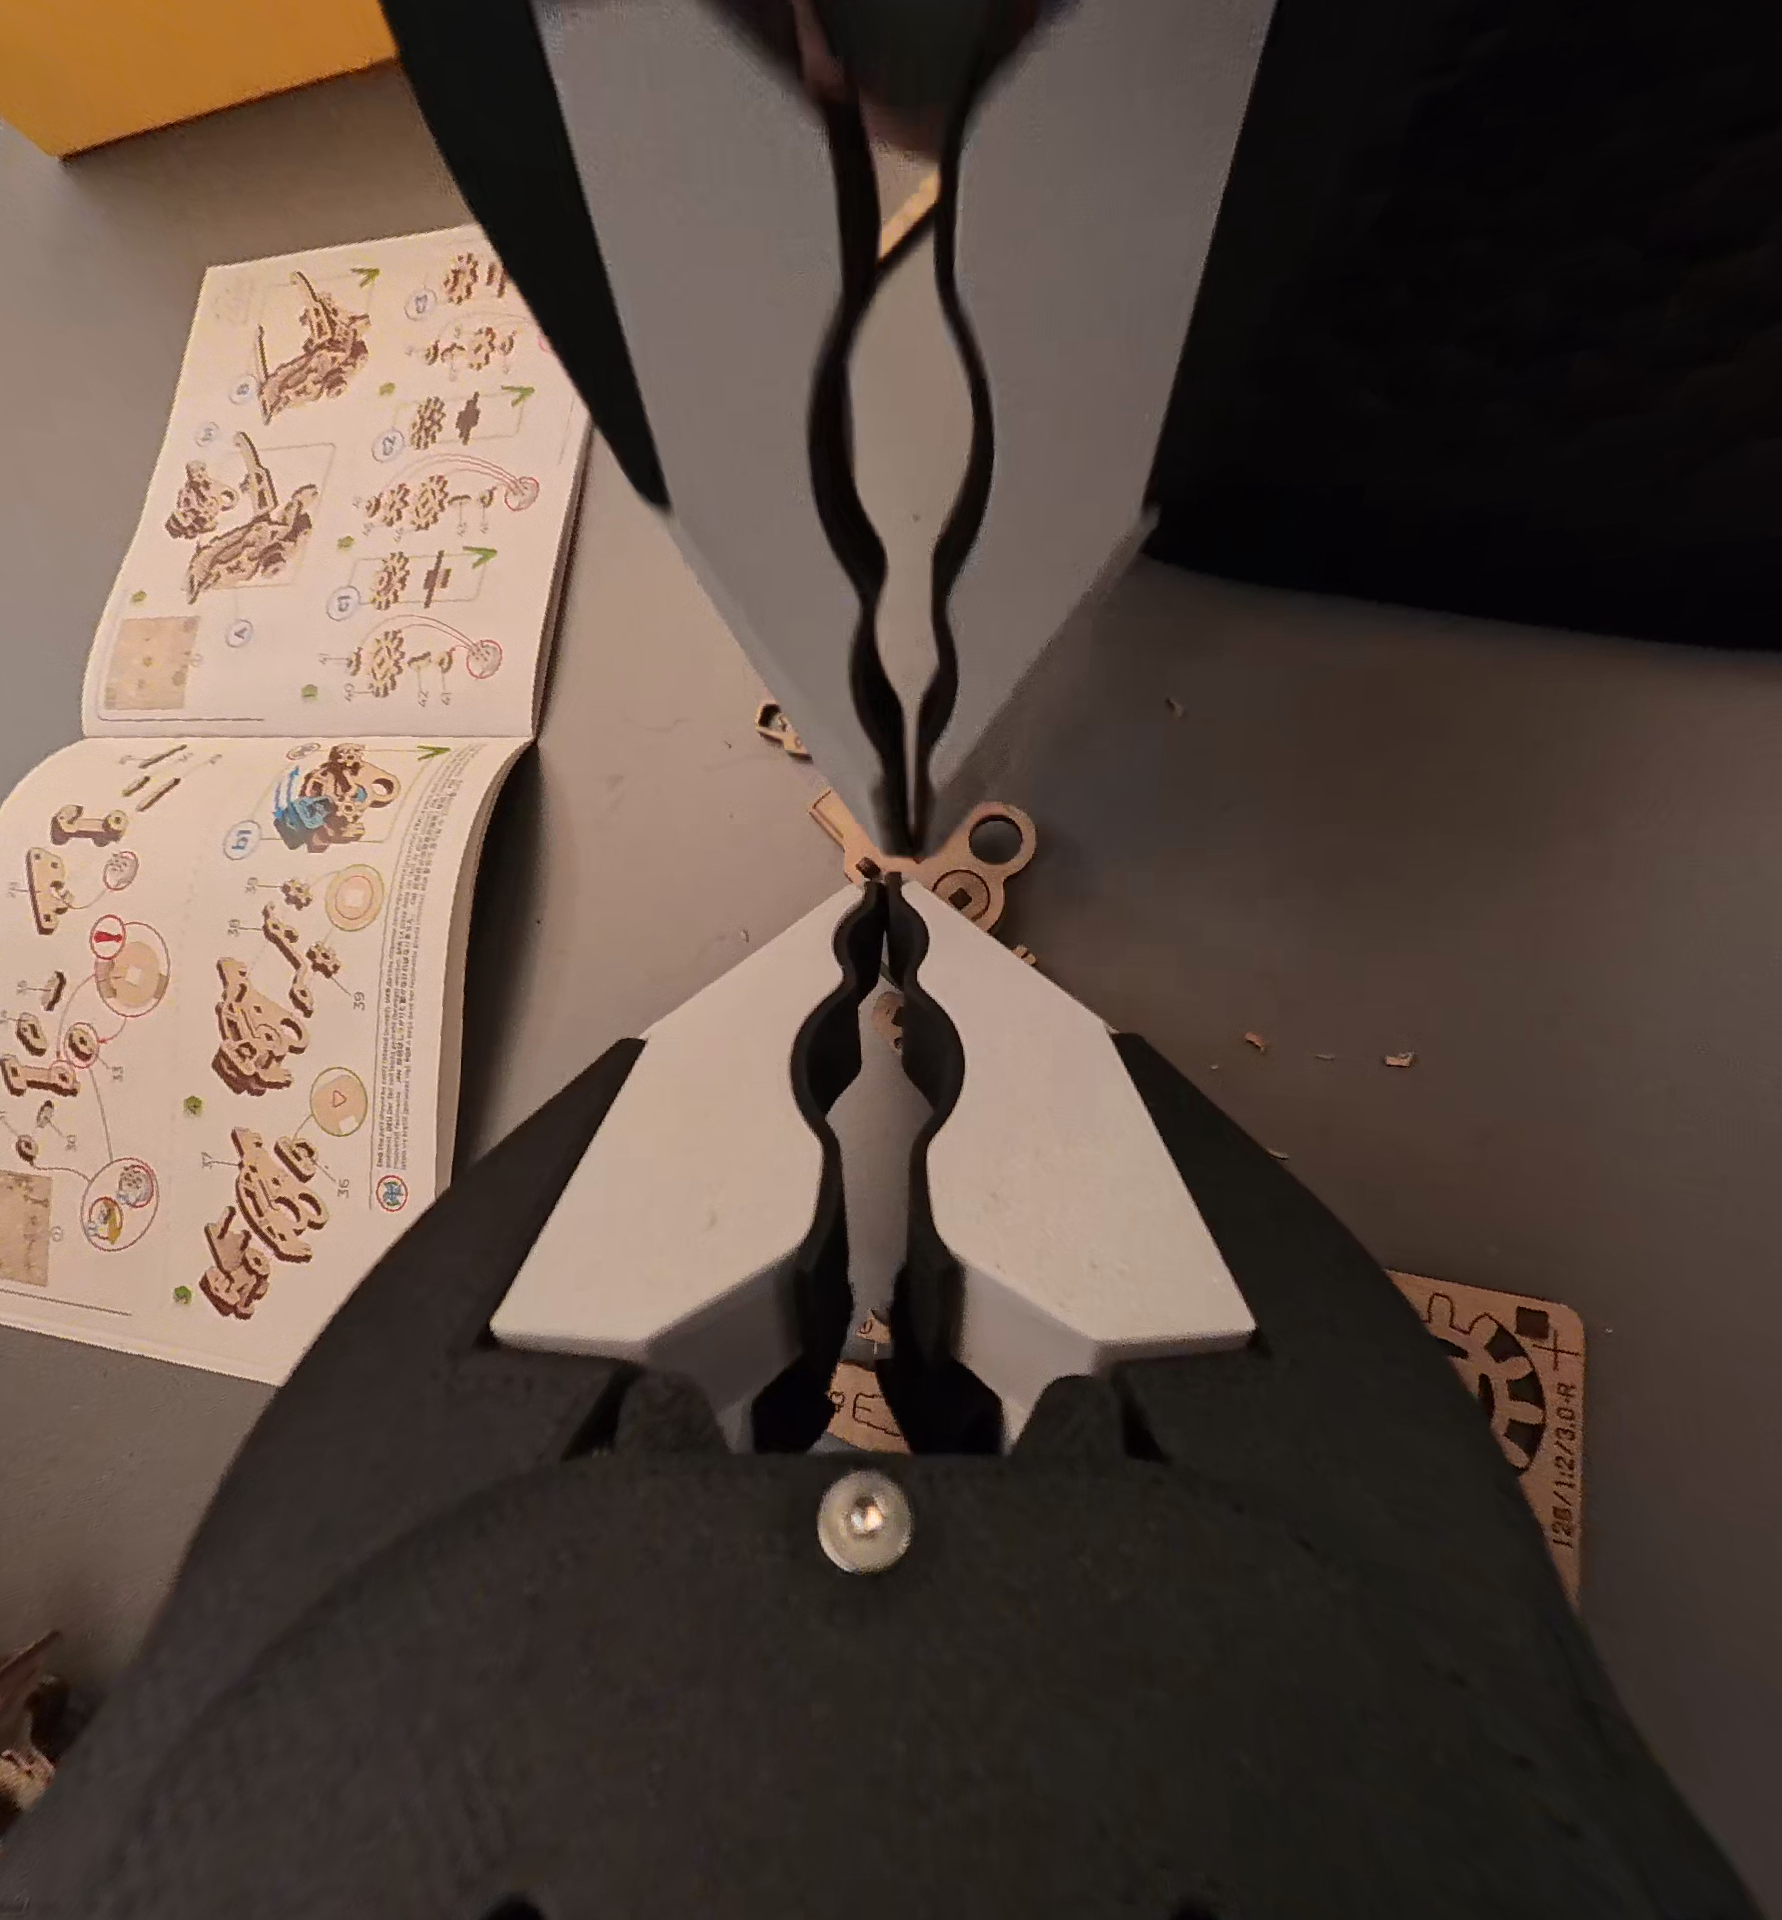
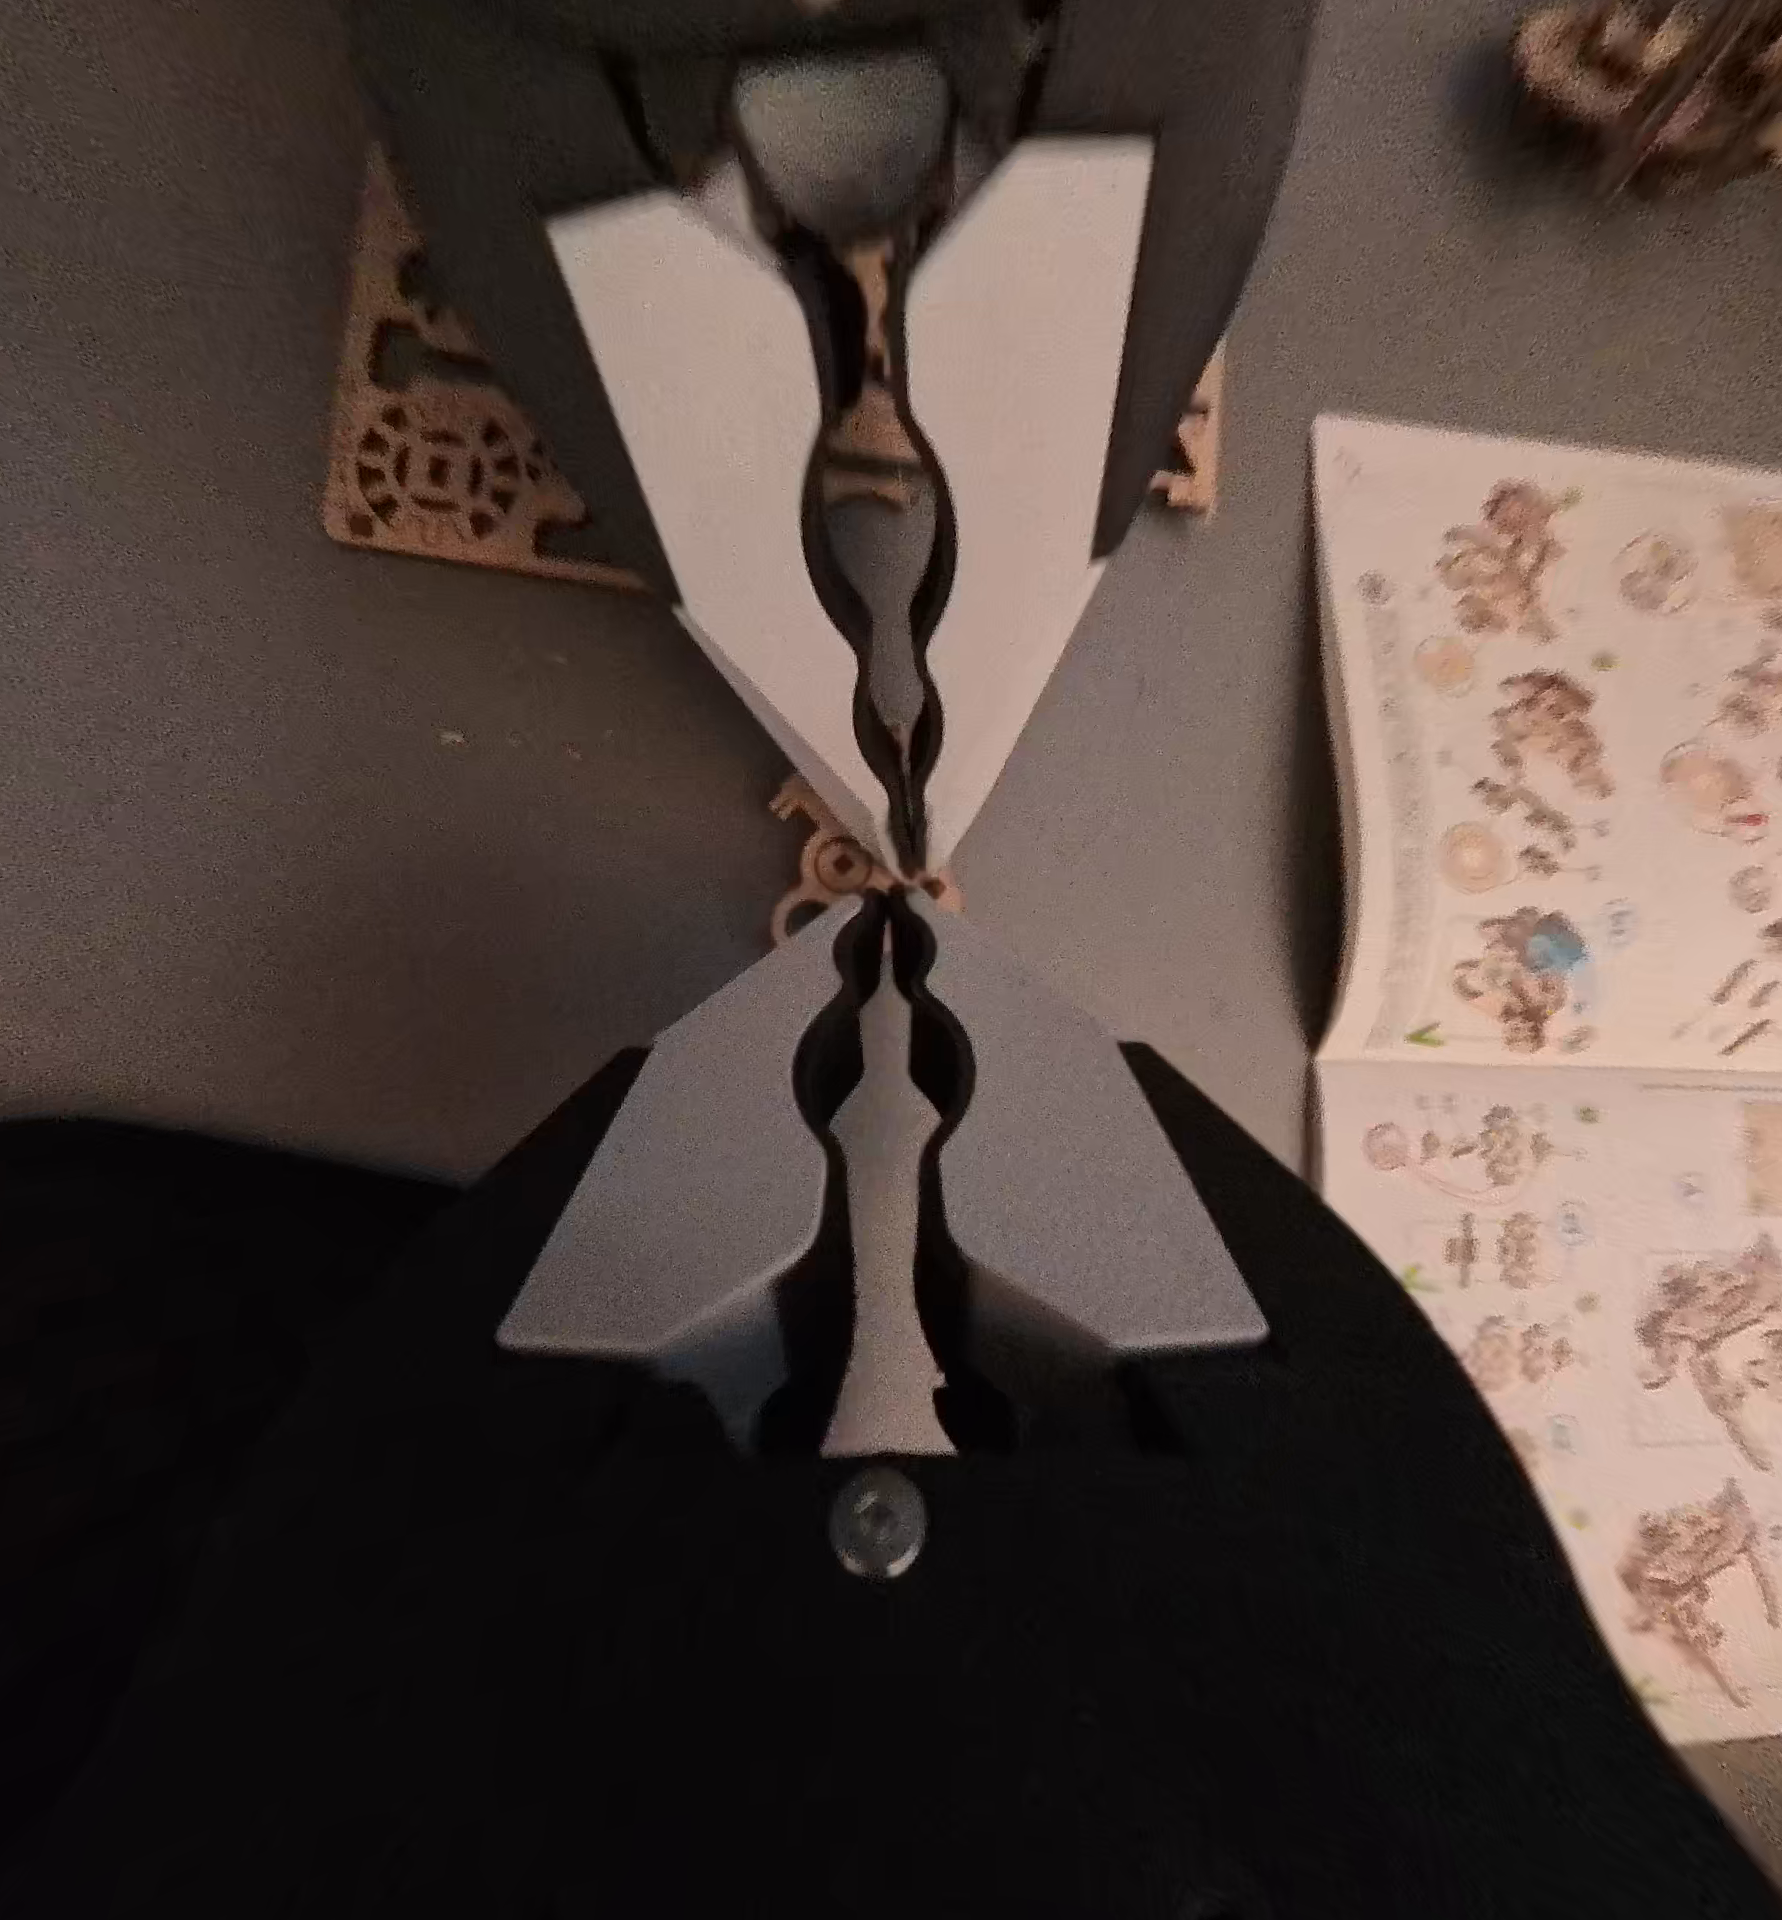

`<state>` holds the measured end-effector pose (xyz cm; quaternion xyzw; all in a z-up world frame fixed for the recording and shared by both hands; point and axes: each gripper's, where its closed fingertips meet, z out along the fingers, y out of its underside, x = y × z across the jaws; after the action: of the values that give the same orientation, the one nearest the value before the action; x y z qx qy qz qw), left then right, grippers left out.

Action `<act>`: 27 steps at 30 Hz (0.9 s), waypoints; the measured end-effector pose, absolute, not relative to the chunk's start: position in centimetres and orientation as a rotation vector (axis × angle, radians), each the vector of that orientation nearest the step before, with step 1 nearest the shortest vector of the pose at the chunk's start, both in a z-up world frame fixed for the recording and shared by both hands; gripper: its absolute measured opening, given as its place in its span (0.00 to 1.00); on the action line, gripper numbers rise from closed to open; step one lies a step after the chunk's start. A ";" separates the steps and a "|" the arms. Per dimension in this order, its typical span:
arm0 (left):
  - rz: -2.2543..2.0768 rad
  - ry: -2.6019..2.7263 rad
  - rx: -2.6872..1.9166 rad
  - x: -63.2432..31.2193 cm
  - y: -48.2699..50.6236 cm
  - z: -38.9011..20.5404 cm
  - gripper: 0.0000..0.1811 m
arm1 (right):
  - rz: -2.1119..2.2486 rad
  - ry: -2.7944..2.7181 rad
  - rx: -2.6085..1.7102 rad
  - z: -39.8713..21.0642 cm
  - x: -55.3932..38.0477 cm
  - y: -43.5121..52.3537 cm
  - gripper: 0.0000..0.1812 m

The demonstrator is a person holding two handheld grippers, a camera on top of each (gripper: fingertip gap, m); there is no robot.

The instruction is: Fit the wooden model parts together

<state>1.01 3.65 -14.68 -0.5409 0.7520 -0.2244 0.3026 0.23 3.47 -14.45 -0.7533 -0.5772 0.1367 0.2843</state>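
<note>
My left tongs and my right tongs meet tip to tip over the grey table; each pair is drawn together at its tips, pinching the small wooden model parts between them; from the left wrist view the right tongs come down from the far side, and from the right wrist view the left tongs do the same. The parts are thin, pale, laser-cut pieces; one with a round ring shows just right of the tips in the left wrist view, and a flat strip runs off to the left of them; exactly which piece each pair has hold of I cannot tell, since the tips hide the join.

An open instruction booklet lies flat on the table to the left in the left wrist view; the same booklet sits at the right in the right wrist view, blurred. A cut-out wooden sheet lies on the table under and near my left tongs; it also shows at the far side in the right wrist view. A heap of assembled wooden pieces lies at the far right there, too blurred to make out. Small wood crumbs are scattered to the right; a yellow box sits at the far left.
</note>
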 end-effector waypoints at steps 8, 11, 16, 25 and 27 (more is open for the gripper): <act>-0.603 1.989 -1.437 1.0 3.6 -14.7 0.00 | 0.305 -1.538 -2.063 -14.2 0.7 3.5 0.04; -0.602 1.989 -1.437 1.0 3.6 -14.7 0.00 | 0.324 -1.540 -2.047 -14.3 0.1 3.4 0.03; -0.606 1.982 -1.439 1.0 3.7 -14.7 0.00 | 0.327 -1.532 -2.034 -13.9 0.0 3.2 0.00; -0.620 1.970 -1.451 1.0 3.8 -14.7 0.00 | 0.222 -1.544 -2.082 -14.1 1.0 3.5 0.03; -0.623 1.971 -1.452 1.0 3.8 -14.7 0.00 | 0.304 -1.519 -2.035 -13.6 -0.1 3.3 0.00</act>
<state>1.03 3.81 -14.70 -0.5478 0.7437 -0.2350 0.3027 -0.10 3.34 -13.55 -0.7620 -0.5689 0.1139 0.2877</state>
